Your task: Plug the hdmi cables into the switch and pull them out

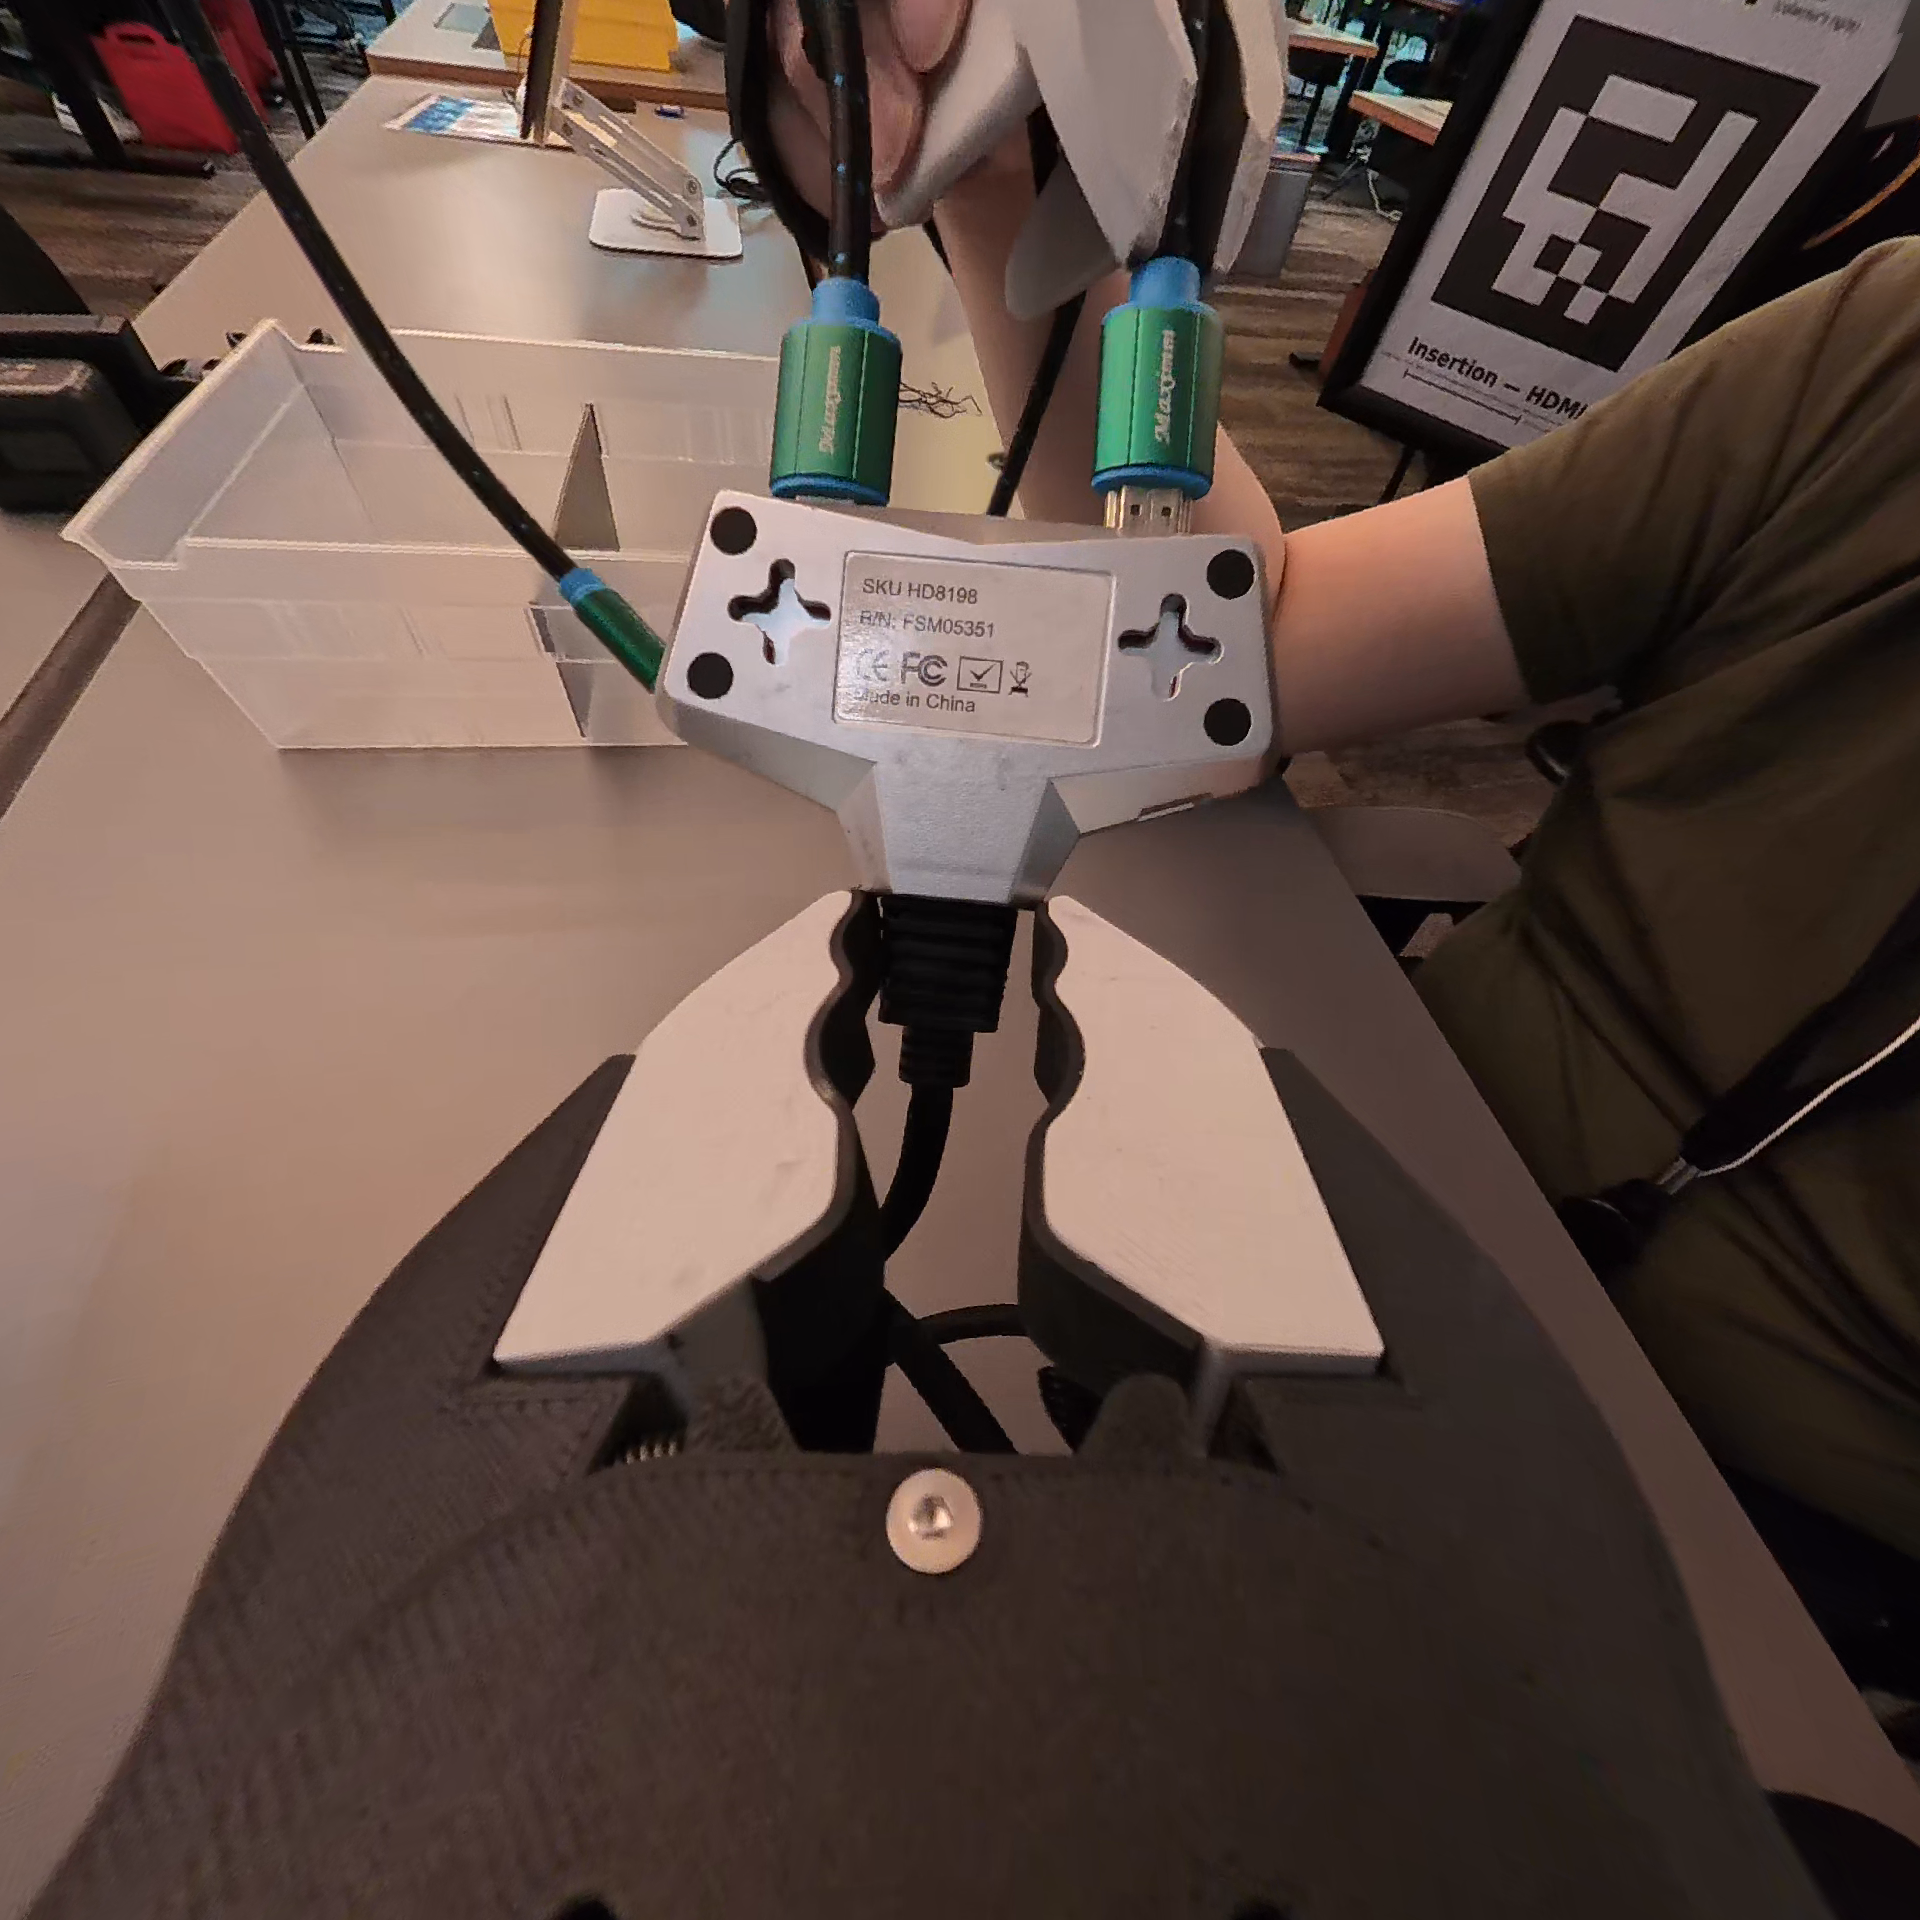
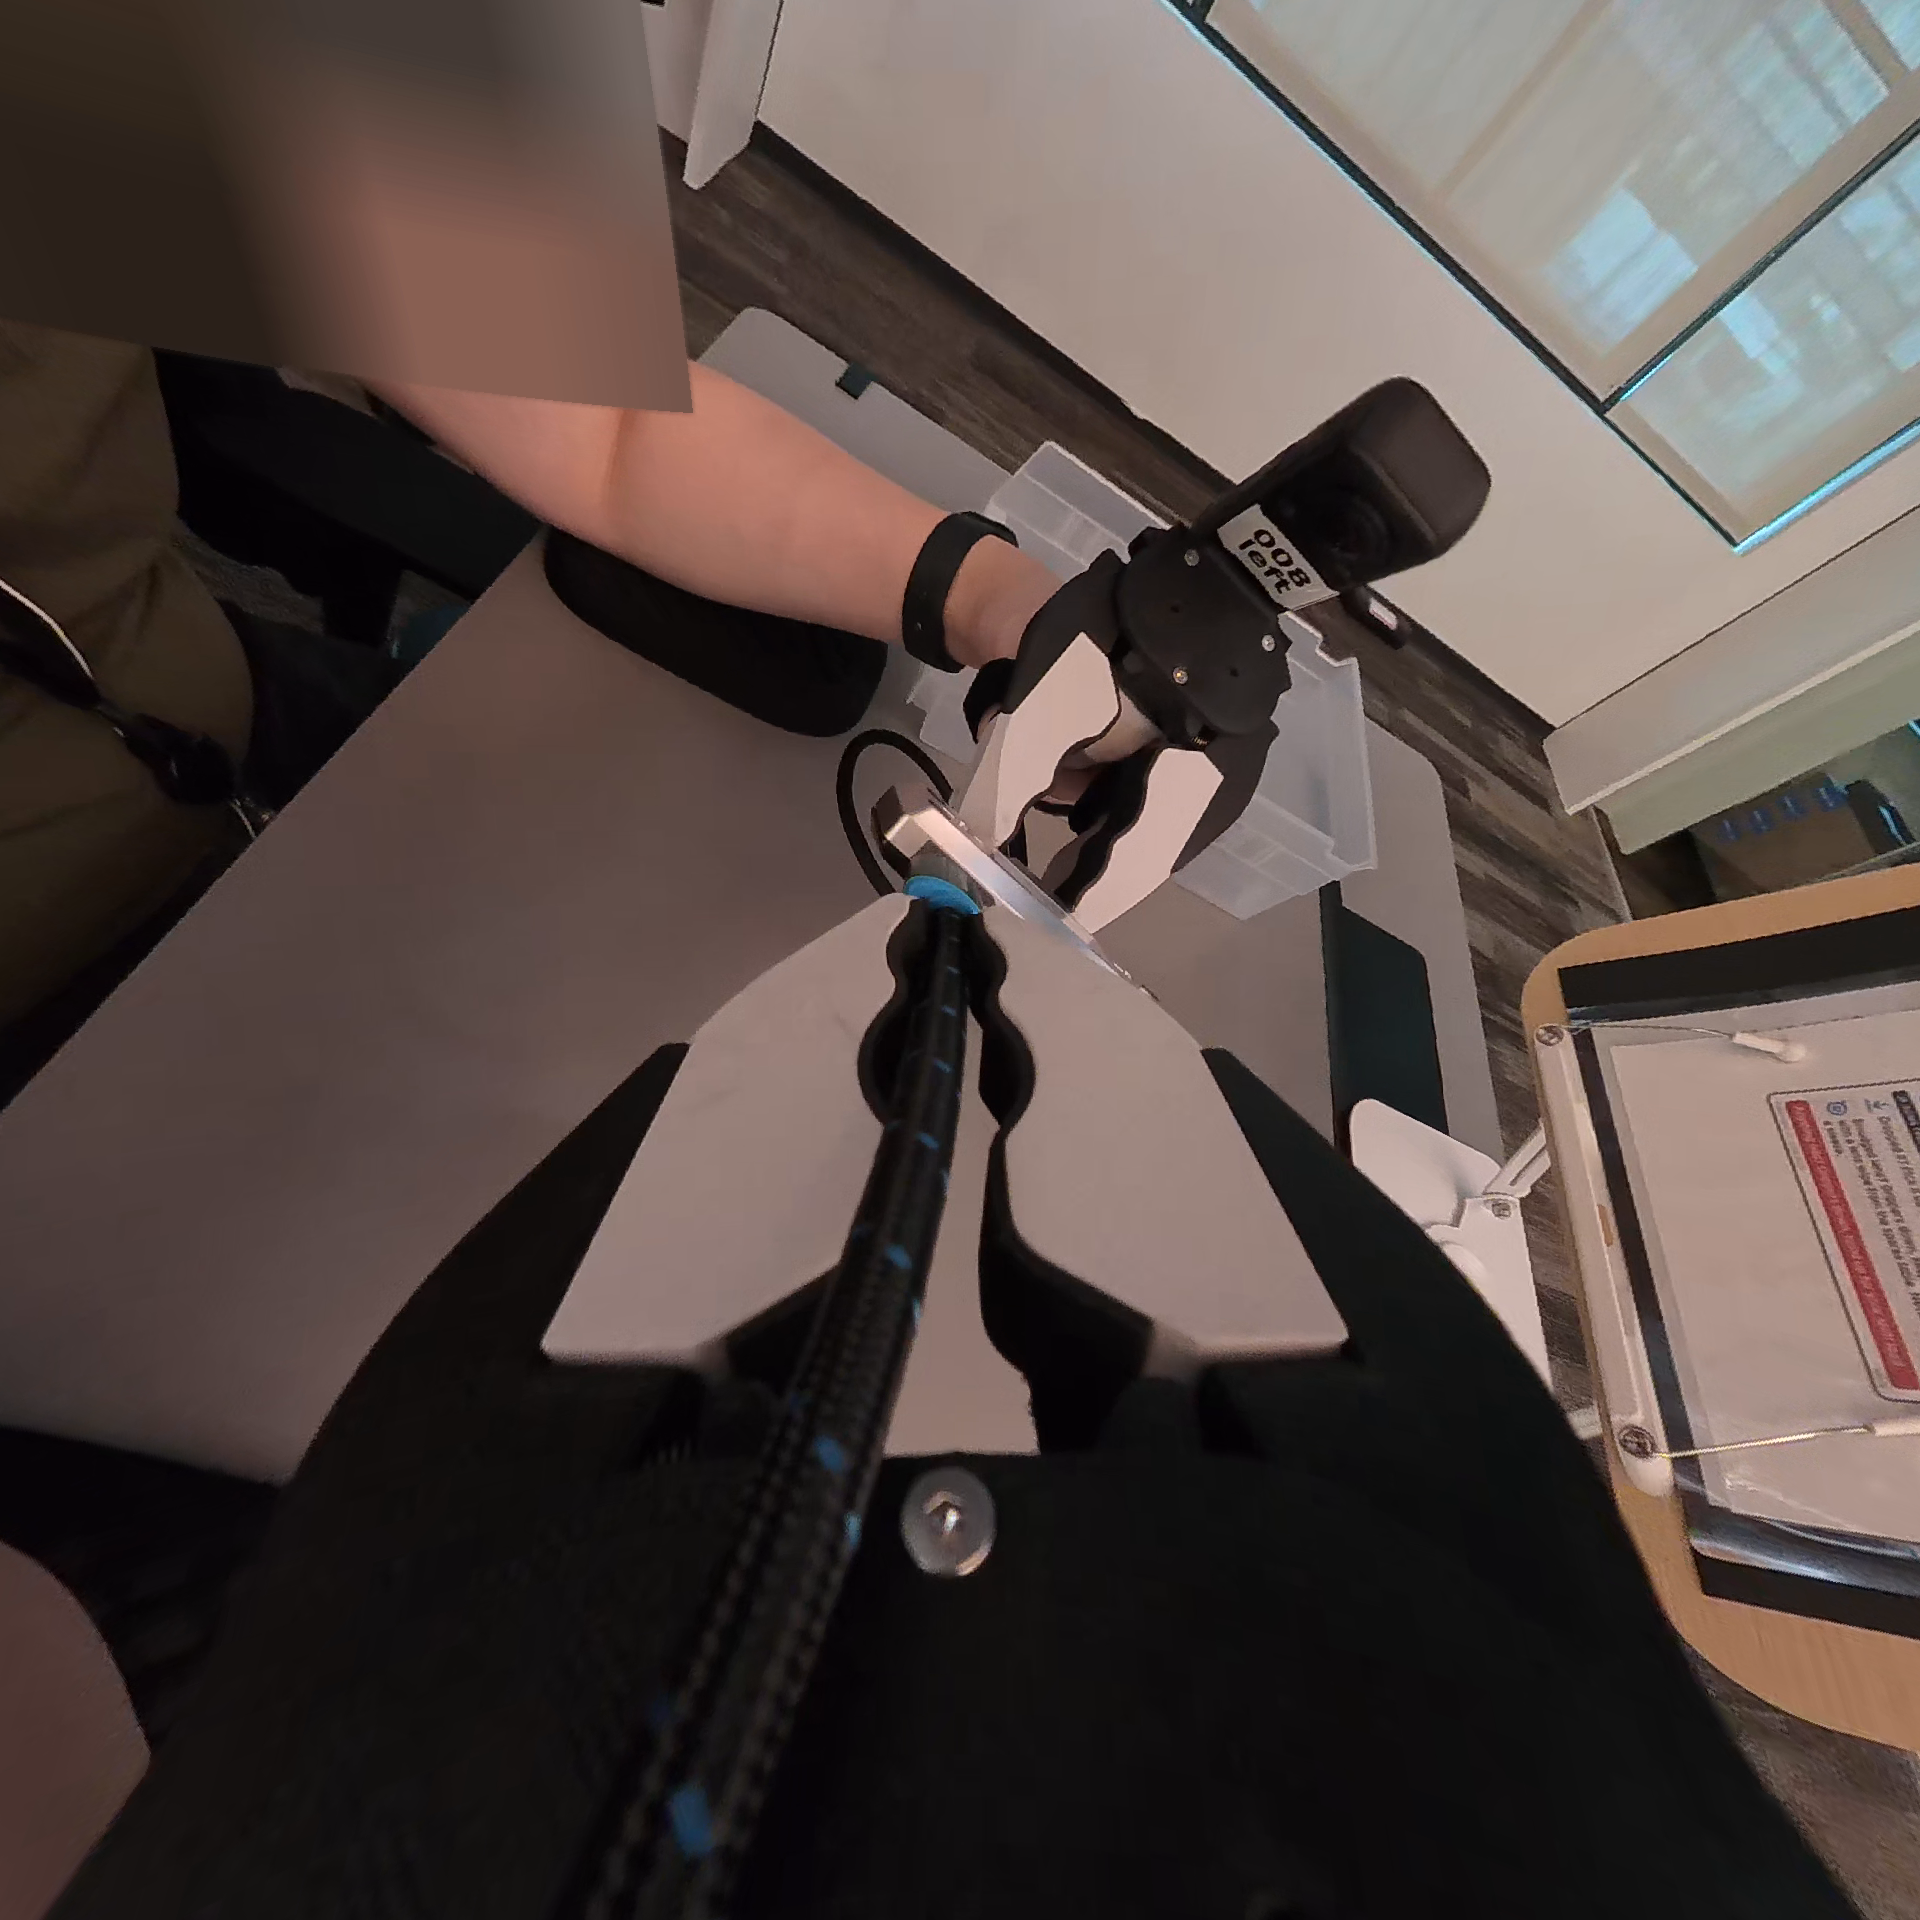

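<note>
Grey tabletop (image 1: 312, 1039) fills the lower left of the left wrist view, with a clear plastic bin (image 1: 343, 540) at middle left, and above it at frame centre the silver switch (image 1: 966, 665) hangs label-side to the camera, the left gripper (image 1: 945, 935) clamped on its black cable boot. Two green plugs point down into its top edge, long axes vertical: the left plug (image 1: 834, 410) looks seated, while the right plug (image 1: 1155, 400) shows bare metal, partly out. Directly above, the right gripper (image 2: 940, 935) pinches that plug's braided cable (image 2: 904, 1164), so any pull likely runs straight along the plug's axis.
</note>
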A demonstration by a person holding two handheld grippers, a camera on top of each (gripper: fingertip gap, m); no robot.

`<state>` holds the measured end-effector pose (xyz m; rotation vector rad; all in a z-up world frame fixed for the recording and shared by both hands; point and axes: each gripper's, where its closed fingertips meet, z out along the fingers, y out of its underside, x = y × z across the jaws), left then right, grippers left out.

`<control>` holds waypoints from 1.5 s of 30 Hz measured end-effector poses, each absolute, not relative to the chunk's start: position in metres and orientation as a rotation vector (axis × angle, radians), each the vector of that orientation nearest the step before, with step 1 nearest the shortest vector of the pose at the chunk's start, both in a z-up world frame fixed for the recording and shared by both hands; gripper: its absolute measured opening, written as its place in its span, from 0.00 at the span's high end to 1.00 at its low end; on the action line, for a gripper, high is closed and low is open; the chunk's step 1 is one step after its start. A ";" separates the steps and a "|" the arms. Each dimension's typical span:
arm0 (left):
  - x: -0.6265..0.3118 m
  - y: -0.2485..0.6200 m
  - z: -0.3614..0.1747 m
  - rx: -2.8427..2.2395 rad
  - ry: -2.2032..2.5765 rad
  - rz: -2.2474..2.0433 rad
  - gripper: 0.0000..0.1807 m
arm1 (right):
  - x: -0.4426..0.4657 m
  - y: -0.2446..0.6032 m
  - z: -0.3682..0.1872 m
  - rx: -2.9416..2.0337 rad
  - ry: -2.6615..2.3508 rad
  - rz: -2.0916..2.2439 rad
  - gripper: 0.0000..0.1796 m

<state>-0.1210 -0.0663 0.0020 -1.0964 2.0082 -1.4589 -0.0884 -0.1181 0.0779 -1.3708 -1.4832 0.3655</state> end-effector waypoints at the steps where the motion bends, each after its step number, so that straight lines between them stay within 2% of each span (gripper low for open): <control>1: -0.121 -0.066 0.002 -1.093 2.009 -1.456 0.85 | -0.089 -0.118 0.078 -1.364 -1.484 0.367 0.95; 23: -0.126 -0.065 0.015 -1.018 1.973 -1.447 0.85 | -0.076 -0.102 0.094 -1.325 -1.362 0.281 0.95; 45: -0.128 -0.068 0.005 -1.016 2.040 -1.398 0.88 | -0.079 -0.101 0.079 -1.394 -1.382 0.399 0.96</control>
